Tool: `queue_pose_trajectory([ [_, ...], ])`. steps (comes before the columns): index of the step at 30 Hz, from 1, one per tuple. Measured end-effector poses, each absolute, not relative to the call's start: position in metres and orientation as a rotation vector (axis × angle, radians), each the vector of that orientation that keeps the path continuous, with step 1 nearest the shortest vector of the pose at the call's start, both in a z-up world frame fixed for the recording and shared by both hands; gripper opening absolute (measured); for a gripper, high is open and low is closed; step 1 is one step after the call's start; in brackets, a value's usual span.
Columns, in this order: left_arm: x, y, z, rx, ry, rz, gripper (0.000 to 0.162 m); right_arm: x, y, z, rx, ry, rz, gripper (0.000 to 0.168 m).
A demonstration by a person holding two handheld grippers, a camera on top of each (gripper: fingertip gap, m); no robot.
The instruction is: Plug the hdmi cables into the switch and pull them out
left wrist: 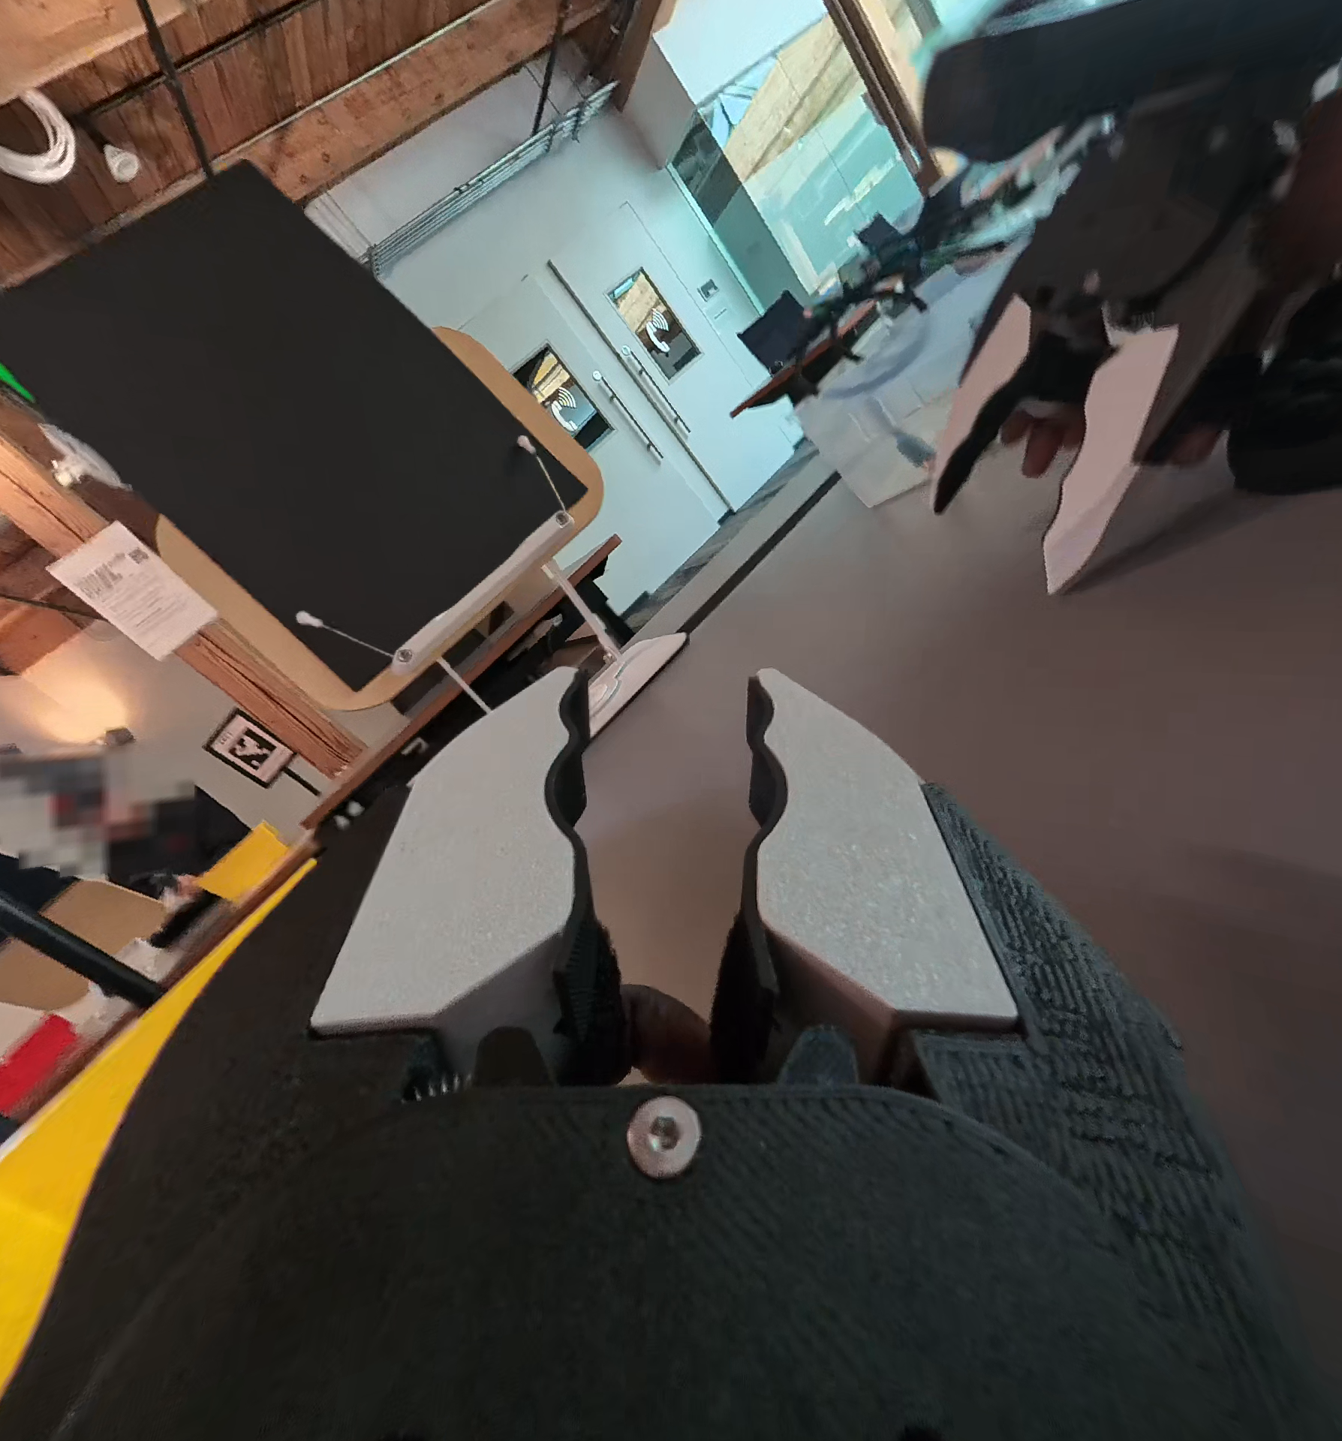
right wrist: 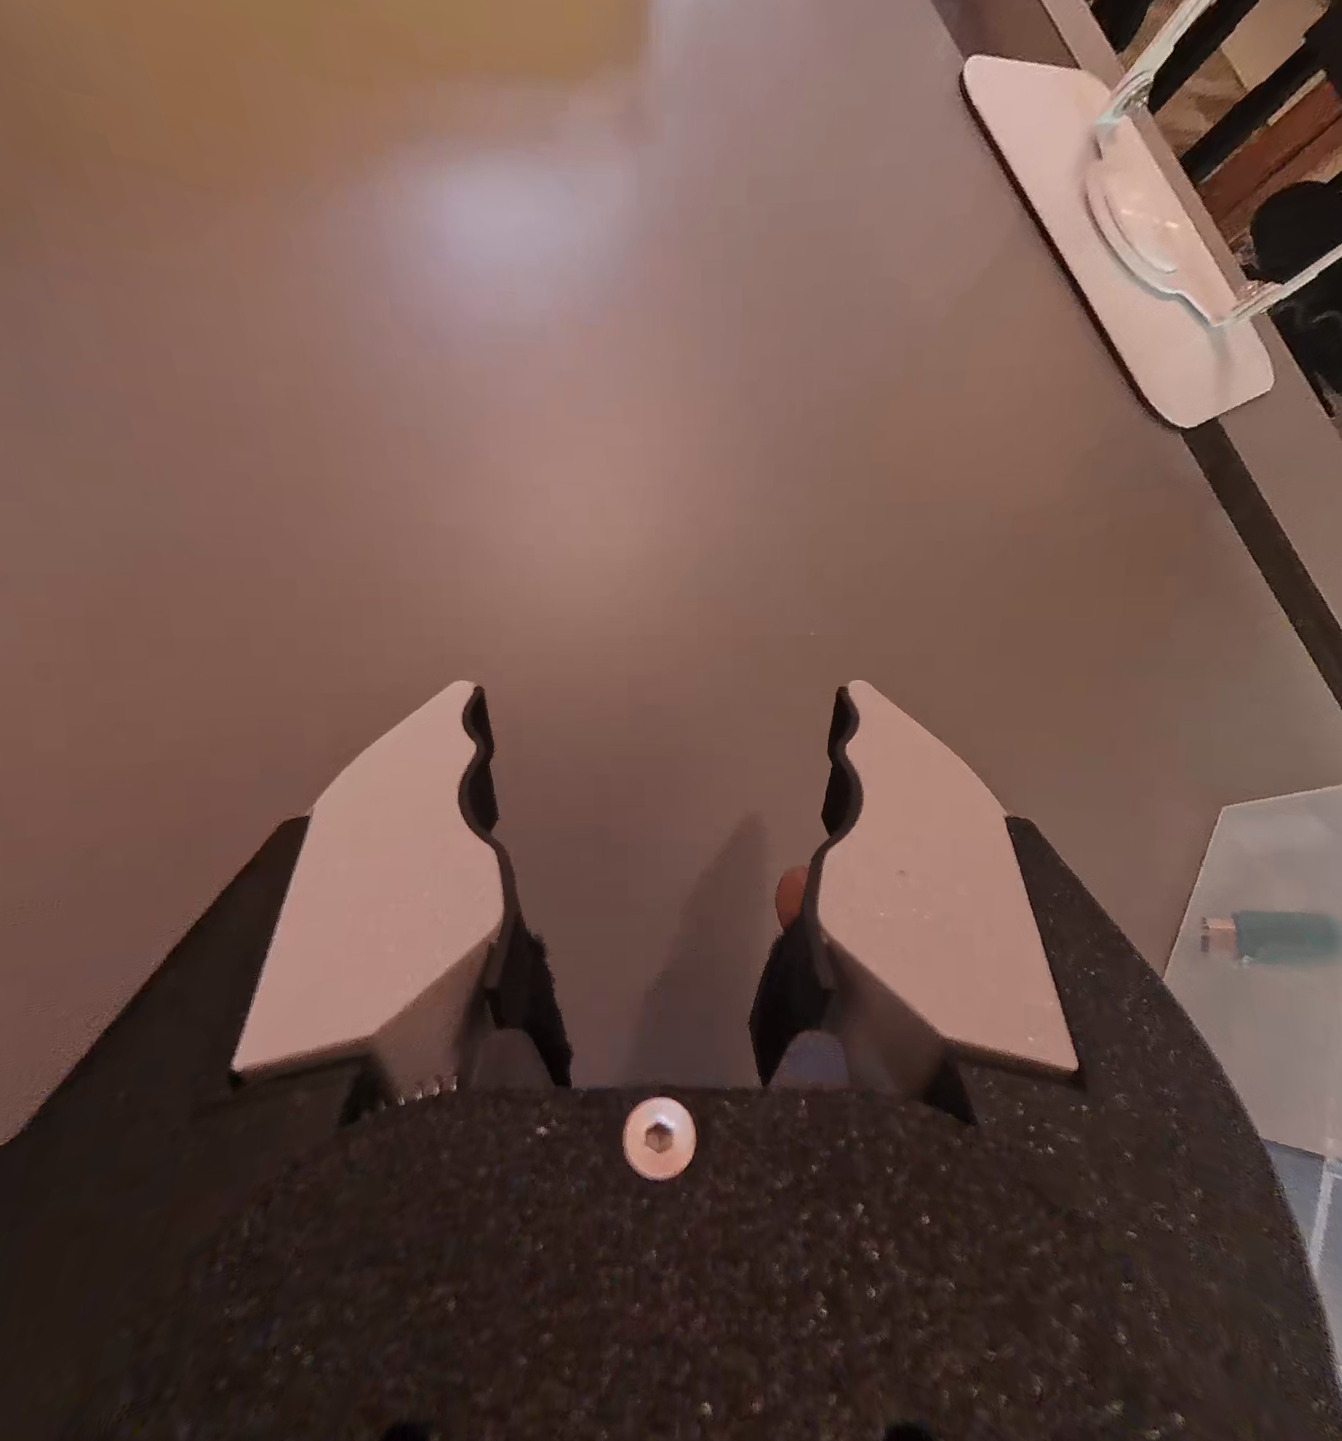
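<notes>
No HDMI cable or switch shows in either view. My left gripper is open and empty, low over the grey-brown table. My right gripper is open and empty, with only bare table below and between its fingers. It also shows in the left wrist view at the upper right, raised above the table and blurred, with its jaws apart.
A white stand base sits at the table's far edge and carries a black panel on thin rods. A translucent plastic box stands to the right of the right gripper. A yellow surface lies at the left.
</notes>
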State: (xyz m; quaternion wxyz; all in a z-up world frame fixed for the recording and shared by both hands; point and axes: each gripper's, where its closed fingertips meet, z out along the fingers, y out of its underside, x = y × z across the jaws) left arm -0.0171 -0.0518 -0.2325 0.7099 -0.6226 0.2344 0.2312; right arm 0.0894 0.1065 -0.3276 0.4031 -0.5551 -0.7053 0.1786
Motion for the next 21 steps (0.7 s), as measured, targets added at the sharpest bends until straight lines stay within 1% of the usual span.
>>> queue_pose_trajectory([
  [5, -0.045, -0.069, -0.198, -1.448, 0.341, 0.284, 0.038, 0.09, 0.106, -0.328, -1.4, -1.788, 0.453, 0.082],
  [8, -0.083, -0.086, -0.172, -1.563, 0.339, 0.37, 0.038, 0.09, 0.106, -0.328, -1.394, -1.789, 0.449, 0.081],
  [11, -0.135, -0.091, -0.165, -1.753, 0.304, 0.451, 0.038, 0.09, 0.105, -0.327, -1.381, -1.793, 0.443, 0.079],
  [12, -0.152, -0.088, -0.17, -1.829, 0.284, 0.428, 0.042, 0.09, 0.105, -0.327, -1.379, -1.793, 0.442, 0.079],
  [14, -0.185, -0.073, -0.185, -1.964, 0.22, 0.331, 0.066, 0.09, 0.106, -0.328, -1.385, -1.793, 0.445, 0.08],
  [15, -0.204, -0.063, -0.195, -2.019, 0.153, 0.291, 0.074, 0.09, 0.106, -0.328, -1.388, -1.791, 0.446, 0.08],
  [18, -0.258, -0.033, -0.23, -2.156, -0.056, 0.23, 0.086, 0.09, 0.107, -0.328, -1.395, -1.788, 0.447, 0.08],
  [21, -0.281, -0.005, -0.264, -2.258, -0.184, 0.062, 0.092, 0.09, 0.108, -0.328, -1.403, -1.784, 0.448, 0.08],
])
